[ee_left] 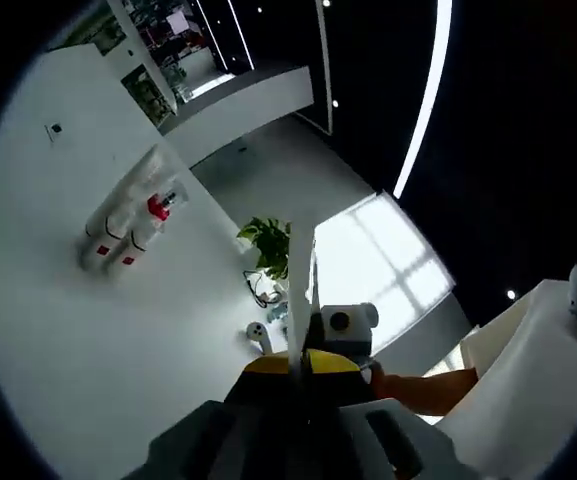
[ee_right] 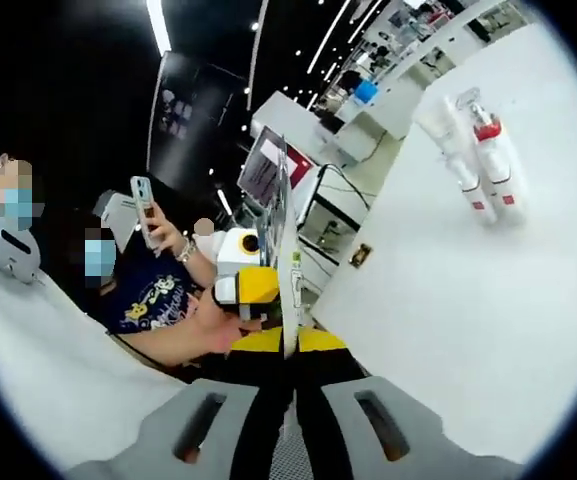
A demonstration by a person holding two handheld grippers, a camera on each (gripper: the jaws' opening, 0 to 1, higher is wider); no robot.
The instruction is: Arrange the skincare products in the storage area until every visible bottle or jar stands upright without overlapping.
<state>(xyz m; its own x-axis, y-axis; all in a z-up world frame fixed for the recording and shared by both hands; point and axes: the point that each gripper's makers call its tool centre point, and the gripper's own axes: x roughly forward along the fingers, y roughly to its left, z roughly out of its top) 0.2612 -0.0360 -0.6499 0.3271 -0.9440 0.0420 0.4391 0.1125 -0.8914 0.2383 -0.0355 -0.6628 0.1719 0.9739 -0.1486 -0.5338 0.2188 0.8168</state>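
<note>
In the left gripper view, several white bottle-shaped things with red marks (ee_left: 128, 228) stand in a tight group against a wide white surface (ee_left: 88, 340), far from my jaws. The same group (ee_right: 483, 165) shows at the upper right of the right gripper view. My left gripper (ee_left: 300, 262) has its jaws pressed flat together, with nothing seen between them. My right gripper (ee_right: 290, 272) stands the same way, jaws together. Just past each gripper's tips sits the yellow and white body of the other gripper (ee_left: 340, 335) (ee_right: 246, 282).
A person in a dark blue shirt (ee_right: 153, 300) holds up a phone (ee_right: 143, 205) at the left. A white headset (ee_right: 3, 250) lies on white cloth. A potted plant (ee_left: 268, 245) and a bright window (ee_left: 388, 265) are beyond the left gripper.
</note>
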